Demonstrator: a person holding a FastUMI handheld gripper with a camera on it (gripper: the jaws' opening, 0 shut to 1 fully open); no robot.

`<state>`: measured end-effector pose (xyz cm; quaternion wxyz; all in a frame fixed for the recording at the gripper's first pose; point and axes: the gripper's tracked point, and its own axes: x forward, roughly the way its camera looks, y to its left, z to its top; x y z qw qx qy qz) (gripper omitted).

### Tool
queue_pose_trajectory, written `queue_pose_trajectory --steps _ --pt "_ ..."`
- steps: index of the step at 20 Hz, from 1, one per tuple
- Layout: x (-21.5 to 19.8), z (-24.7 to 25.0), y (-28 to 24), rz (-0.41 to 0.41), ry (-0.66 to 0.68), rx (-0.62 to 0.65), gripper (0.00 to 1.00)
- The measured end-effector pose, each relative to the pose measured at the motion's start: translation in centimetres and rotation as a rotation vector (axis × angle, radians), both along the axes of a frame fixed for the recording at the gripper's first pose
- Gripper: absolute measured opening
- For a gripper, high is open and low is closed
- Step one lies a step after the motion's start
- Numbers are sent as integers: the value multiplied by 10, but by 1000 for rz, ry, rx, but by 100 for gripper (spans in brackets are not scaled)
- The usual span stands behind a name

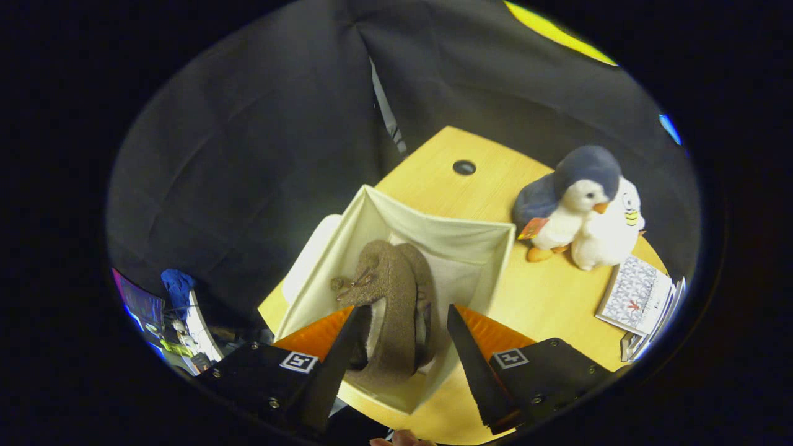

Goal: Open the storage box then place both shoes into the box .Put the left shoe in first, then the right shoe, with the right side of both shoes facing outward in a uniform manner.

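Gripper (406, 344) status first: we see its two fingers spread wide above the near end of the storage box (433, 248), and we see nothing clamped between them. One finger lies against the heel end of the shoes as seen from above; whether it touches them we cannot tell. The other finger stands clear of them, over the near corner of the box.

We count two shoes (390, 303), both brown and fuzzy, one with a small bow on top. They stand side by side on edge inside the storage box, toes pointing away from the gripper, heels lying between the fingers. We cannot tell which shoe is the left and which the right.

We count one storage box: a cream fabric bin, open at the top, resting on the wooden table (533, 297). Its lid (310, 254), pale like the box, lies just beside the box on the side away from the toys.

We count two plush toys on the table, well apart from the box: a penguin (570, 198) and a white one (610, 238) touching it. Near them lies a stack of patterned cards (638, 294). A dark round grommet (464, 167) sits in the table beyond the box.
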<state>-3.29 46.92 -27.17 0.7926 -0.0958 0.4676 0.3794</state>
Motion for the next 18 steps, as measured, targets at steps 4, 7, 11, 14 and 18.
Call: queue_pose_trajectory --steps 4,7,11,14,18 --pt "27 72 -71 -156 -262 94 87" --pt "38 119 -139 -330 -439 161 87" --pt "44 174 -241 -589 -702 238 87" --pt "35 191 -306 -694 -816 227 87" --pt "25 194 -367 -762 -881 217 87"
